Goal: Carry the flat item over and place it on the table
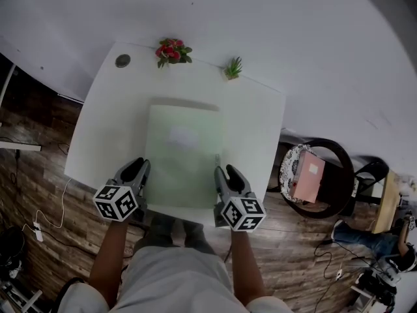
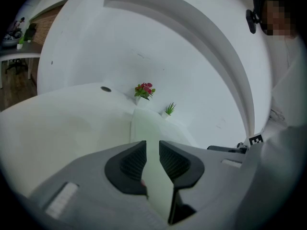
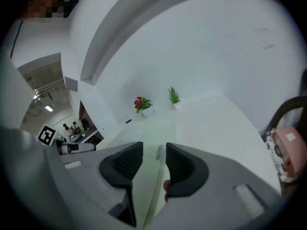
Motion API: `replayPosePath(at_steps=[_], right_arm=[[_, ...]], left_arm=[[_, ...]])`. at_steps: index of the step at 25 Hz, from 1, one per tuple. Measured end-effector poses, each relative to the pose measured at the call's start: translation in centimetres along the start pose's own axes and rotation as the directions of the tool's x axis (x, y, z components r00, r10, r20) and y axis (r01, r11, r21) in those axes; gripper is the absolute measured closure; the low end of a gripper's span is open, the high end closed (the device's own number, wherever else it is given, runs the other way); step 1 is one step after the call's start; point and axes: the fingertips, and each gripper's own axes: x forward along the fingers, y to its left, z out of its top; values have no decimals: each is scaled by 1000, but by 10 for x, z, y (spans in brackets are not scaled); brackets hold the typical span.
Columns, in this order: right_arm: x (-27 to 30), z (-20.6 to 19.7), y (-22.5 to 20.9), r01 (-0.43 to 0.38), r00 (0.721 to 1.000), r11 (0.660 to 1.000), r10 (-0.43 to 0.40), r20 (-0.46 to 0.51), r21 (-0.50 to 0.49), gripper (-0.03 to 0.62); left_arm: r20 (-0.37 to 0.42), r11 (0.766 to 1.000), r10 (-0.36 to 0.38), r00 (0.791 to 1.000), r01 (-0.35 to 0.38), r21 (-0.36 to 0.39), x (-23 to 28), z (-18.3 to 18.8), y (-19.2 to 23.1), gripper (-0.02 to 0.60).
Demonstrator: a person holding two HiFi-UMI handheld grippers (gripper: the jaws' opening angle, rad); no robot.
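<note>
A pale green flat board point(image 1: 184, 162) lies on the white table point(image 1: 260, 122), its near edge at the table's front. My left gripper point(image 1: 139, 168) grips the board's near left corner, and my right gripper point(image 1: 225, 172) grips its near right corner. In the left gripper view the board point(image 2: 146, 128) runs edge-on between the ribbed pads point(image 2: 132, 162) of the left gripper point(image 2: 152, 150), which press on it. The right gripper view shows the board point(image 3: 148, 181) filling the gap of the right gripper point(image 3: 154, 152), a small label on its edge.
At the table's far edge stand a pot of red flowers point(image 1: 172, 51), a small green plant point(image 1: 234, 67) and a round disc point(image 1: 122, 60). A round chair with a pink box point(image 1: 307, 175) stands at the right. Cables point(image 1: 49, 220) lie on the wooden floor.
</note>
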Motion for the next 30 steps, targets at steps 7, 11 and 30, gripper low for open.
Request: replayPosePath(at_steps=[7,11,30], right_arm=[[-27,20,12,61,994,996,-55,91,-72,591],[-43,27,25,44,994,995,-35,107,-85,591],[-107,71,56,-4,975,991,34,221,-137,591]], left_arm=[[54,997,1,999,-5,71,-24,15,-13,574],[90,996,-1,996,-7,87,-40,21,-23,574],[270,973,-84,959,20,230,-93,79,-87,574]])
